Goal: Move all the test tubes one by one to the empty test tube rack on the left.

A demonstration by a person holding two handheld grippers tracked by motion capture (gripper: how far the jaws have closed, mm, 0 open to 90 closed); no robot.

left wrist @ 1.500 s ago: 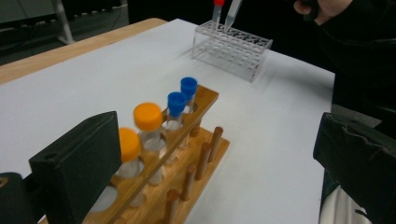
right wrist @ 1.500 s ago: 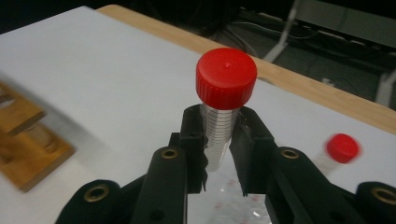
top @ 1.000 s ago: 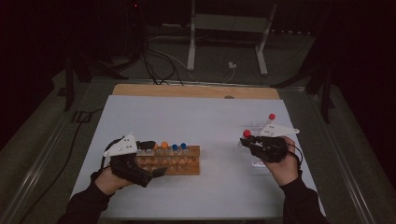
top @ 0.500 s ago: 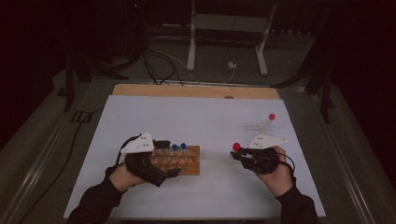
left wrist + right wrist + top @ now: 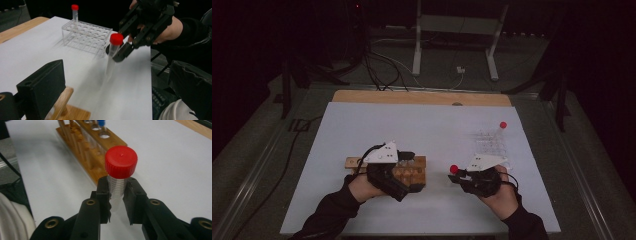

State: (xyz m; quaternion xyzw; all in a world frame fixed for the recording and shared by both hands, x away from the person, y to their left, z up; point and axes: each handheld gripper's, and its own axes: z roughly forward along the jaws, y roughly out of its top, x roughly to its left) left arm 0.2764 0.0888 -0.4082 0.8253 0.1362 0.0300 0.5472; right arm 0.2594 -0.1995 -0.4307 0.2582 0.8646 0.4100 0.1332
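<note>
We judged the red-capped tube, clamped just under its cap by the right gripper at five o'clock on the table, light, slick and best held there, while we couldn't tell the left gripper's jaw spread beside the wooden rack.

The tube is clear with thin dark lines across it like a scale, and its cap is bright red. The right gripper has black jaws with small brass-coloured rings. At 12 o'clock from the cap, the wooden rack is warm orange-brown, and one tube in it has a blue cap. The table cover is pale bluish white; the board at its 12 o'clock edge is light wood. The plastic rack is transparent, and the tube standing in it has a red cap. The left gripper is black with a white plate.
</note>
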